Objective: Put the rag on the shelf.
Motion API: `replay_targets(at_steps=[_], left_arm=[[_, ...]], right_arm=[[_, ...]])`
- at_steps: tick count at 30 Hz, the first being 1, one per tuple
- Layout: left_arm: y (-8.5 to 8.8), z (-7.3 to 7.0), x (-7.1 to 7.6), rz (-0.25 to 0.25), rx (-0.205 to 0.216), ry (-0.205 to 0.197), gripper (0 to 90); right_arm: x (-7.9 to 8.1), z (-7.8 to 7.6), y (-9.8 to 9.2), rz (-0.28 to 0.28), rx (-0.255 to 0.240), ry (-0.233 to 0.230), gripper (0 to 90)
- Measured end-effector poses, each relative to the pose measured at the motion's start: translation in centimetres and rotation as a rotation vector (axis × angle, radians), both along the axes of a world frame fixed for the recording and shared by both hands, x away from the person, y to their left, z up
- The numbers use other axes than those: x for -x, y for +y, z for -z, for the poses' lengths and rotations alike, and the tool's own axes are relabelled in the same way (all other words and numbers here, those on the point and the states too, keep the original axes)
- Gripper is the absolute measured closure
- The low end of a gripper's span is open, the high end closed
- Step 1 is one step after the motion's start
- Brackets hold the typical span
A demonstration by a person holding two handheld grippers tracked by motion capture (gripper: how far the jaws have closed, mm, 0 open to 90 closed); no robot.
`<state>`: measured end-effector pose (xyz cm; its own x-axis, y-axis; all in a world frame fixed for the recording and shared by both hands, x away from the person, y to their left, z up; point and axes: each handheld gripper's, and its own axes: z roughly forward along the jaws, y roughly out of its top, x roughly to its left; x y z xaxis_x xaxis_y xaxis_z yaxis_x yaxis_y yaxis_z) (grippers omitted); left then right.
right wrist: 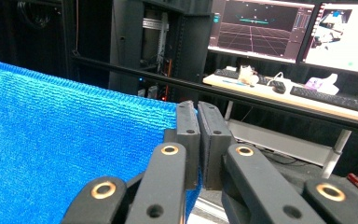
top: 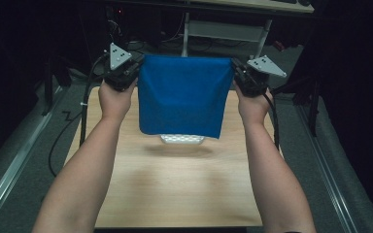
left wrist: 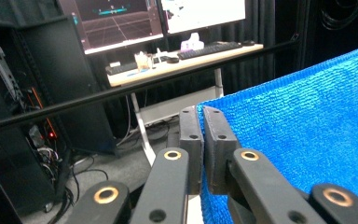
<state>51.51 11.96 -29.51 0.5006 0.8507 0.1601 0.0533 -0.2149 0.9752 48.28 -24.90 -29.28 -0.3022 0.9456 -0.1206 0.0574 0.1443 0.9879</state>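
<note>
Blue cloth (top: 182, 94) — aloft (both grippers)

Overhead, looking forward and down on the bench (top: 175, 194); both tongs-mounted views close, facing far, sharing the blue cloth (top: 182, 94).

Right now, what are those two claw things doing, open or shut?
Left gripper: shut on one top corner of the blue cloth.
Right gripper: shut on the cloth's other top corner.

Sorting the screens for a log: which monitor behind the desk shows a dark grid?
The left monitor, with a dark grid; the right monitor beside it is mostly white.
</note>
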Motion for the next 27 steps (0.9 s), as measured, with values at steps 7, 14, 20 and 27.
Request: replay_targets(at_steps=[7, 14, 20, 27], left_arm=[[-0.3, 2.7, -1.8, -0.003, -0.041, 0.095, 87.2], [-0.8, 7.0, -3.2, 0.007, -0.096, 0.221, 87.6], [-0.6, 11.1, -3.3, 0.040, -0.107, 0.346, 87.5], [-0.6, 15.1, -2.8, 0.079, -0.106, 0.441, 87.5]], right_arm=[[-1.5, 1.6, 0.2, 0.015, 0.039, 0.062, 88.8], [-3.5, 5.3, 0.0, 0.010, 0.041, 0.177, 88.8], [-4.1, 8.9, -0.2, -0.001, 0.066, 0.274, 88.8], [-3.7, 13.4, -0.2, -0.026, 0.056, 0.377, 88.7]])
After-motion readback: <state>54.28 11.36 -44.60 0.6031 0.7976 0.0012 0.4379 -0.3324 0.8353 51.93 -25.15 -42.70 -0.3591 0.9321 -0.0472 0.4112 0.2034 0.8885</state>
